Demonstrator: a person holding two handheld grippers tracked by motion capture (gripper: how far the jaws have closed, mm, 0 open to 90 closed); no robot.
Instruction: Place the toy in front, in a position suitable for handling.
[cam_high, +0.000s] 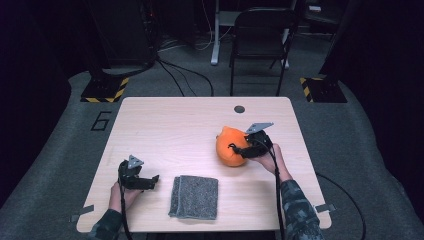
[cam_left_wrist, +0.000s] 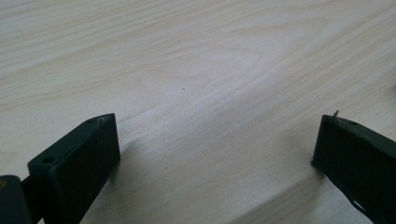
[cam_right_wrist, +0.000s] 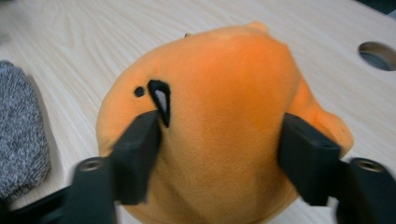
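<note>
Black jaws of the right gripper (cam_right_wrist: 219, 154) are closest in the right gripper view: they stand approx. half spread, one on each side of the orange plush toy (cam_right_wrist: 224, 121). Left pad lies against the plush just under its stitched black eye, right pad against the opposite flank, but w/ blur I cannot tell if they press or only touch. No firm pinch is visible, so I count them as apart. In the high view the toy (cam_high: 231, 146) sits on the wooden table (cam_high: 170, 130), and the right gripper (cam_high: 239, 150) is at its right side, w/ the person's hand behind.

Relative to the toy: grey folded cloth (cam_high: 194, 196) lies near, toward the person and a bit left, not touching. Left gripper (cam_high: 150, 181) is well apart, beyond the cloth's left edge. Its jaws are spread wide over bare table wood (cam_left_wrist: 201, 84), w/ nothing between.
</note>
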